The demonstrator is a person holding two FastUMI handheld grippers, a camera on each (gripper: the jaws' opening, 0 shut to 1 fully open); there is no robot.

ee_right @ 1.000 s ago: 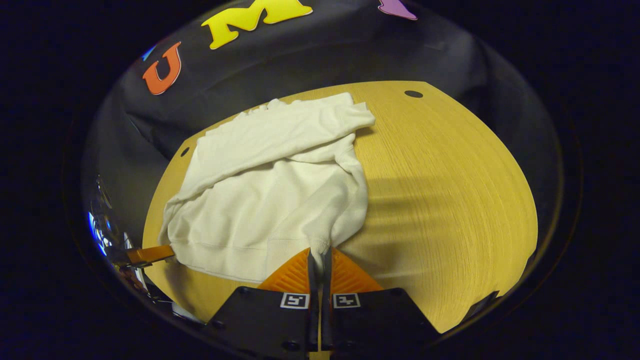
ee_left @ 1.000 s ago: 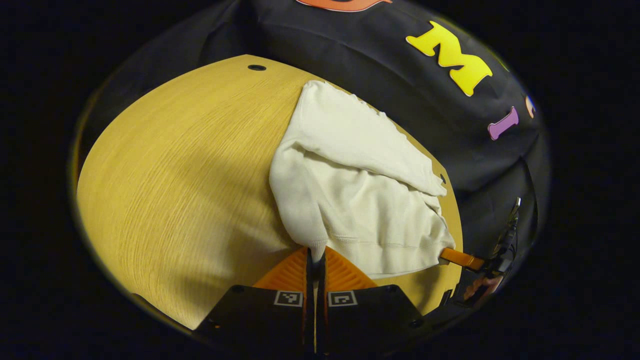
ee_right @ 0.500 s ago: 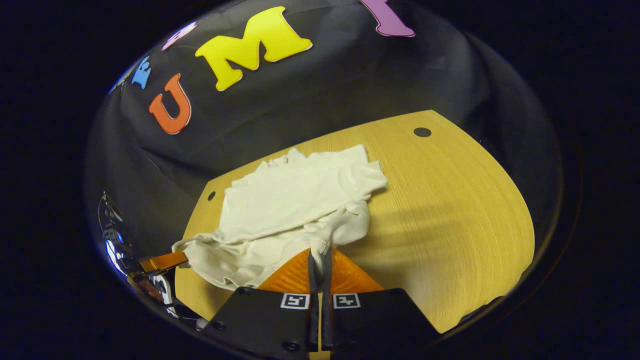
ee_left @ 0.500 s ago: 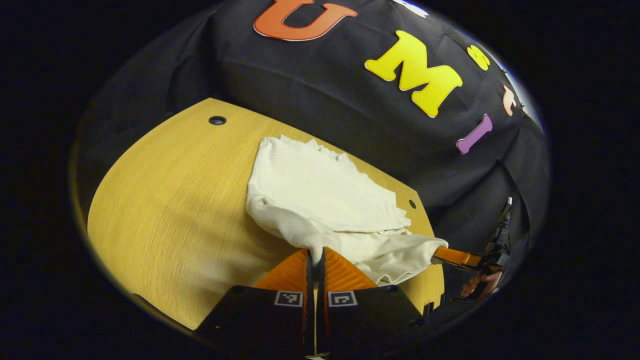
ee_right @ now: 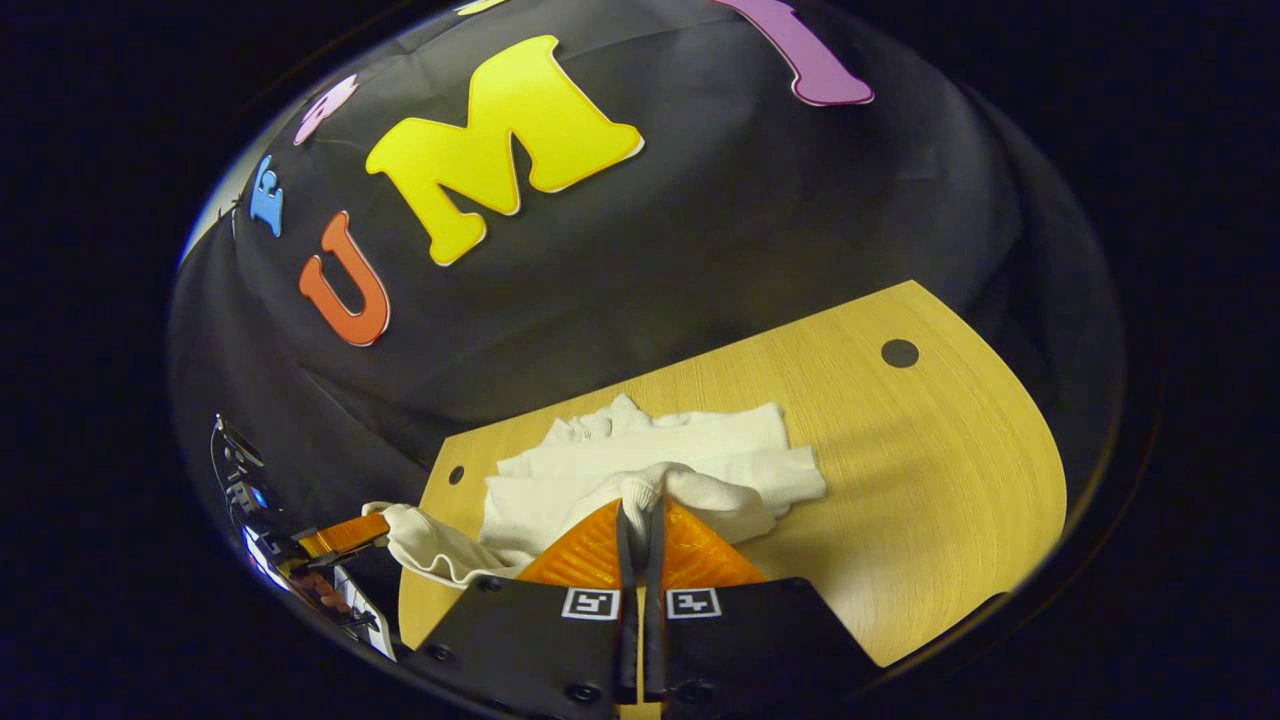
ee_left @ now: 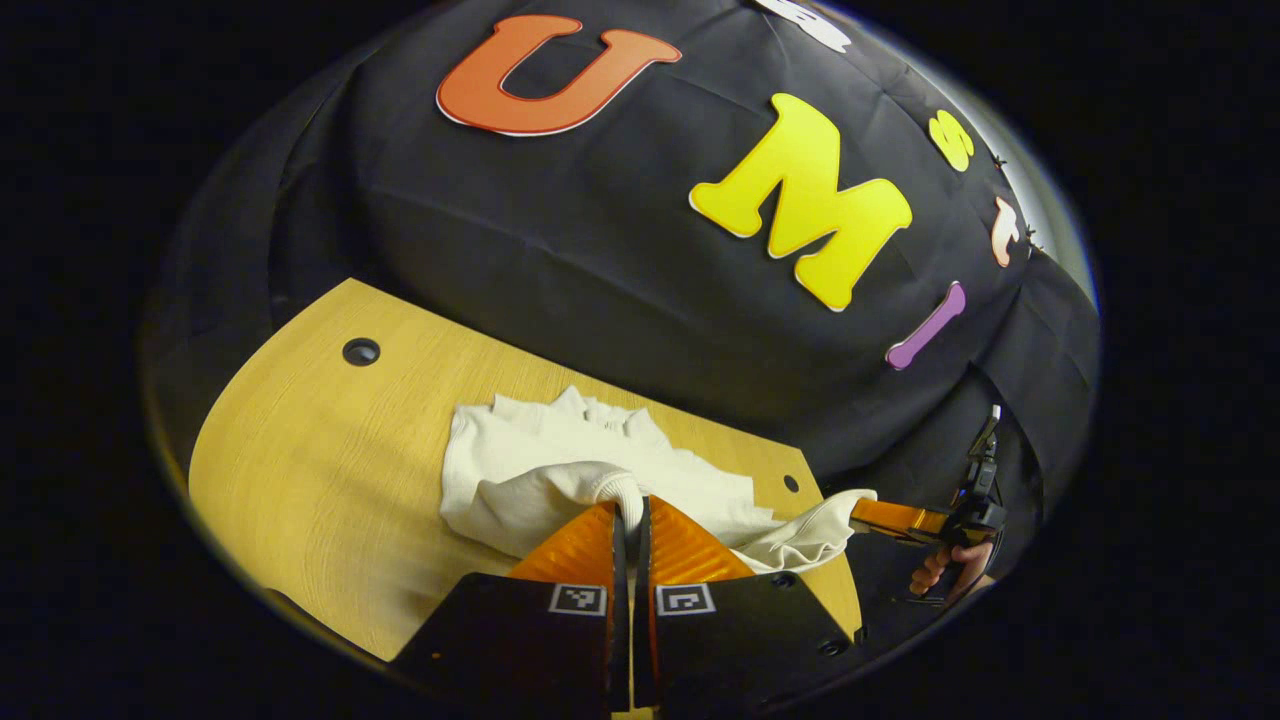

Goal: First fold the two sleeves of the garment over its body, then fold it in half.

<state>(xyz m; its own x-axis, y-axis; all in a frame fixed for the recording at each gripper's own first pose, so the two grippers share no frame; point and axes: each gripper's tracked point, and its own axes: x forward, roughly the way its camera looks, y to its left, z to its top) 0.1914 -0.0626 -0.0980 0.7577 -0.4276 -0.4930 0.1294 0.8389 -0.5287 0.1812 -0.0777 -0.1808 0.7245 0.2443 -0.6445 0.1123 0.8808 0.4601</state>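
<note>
Each hand-held gripper, left (ee_left: 628, 512) and right (ee_right: 640, 512), is clamped on a hem corner of the garment (ee_left: 560, 480) bunched on the surface (ee_left: 330, 450); carry both corners level toward the collar.

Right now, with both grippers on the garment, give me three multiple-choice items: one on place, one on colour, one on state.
1. Where does the garment lie?
A. on the wooden table, near its far edge
B. on the floor
C. on a chair

2. What colour is the garment?
A. red
B. off-white
C. dark blue

3. How is the left gripper?
A. wide open above the table
B. shut on the garment
C. holding a cup

Answers:
1. A: the cloth rests on the tabletop by the booth wall.
2. B: the fabric is pale cream.
3. B: both fingers pinch a fold; the right gripper does likewise.
</note>
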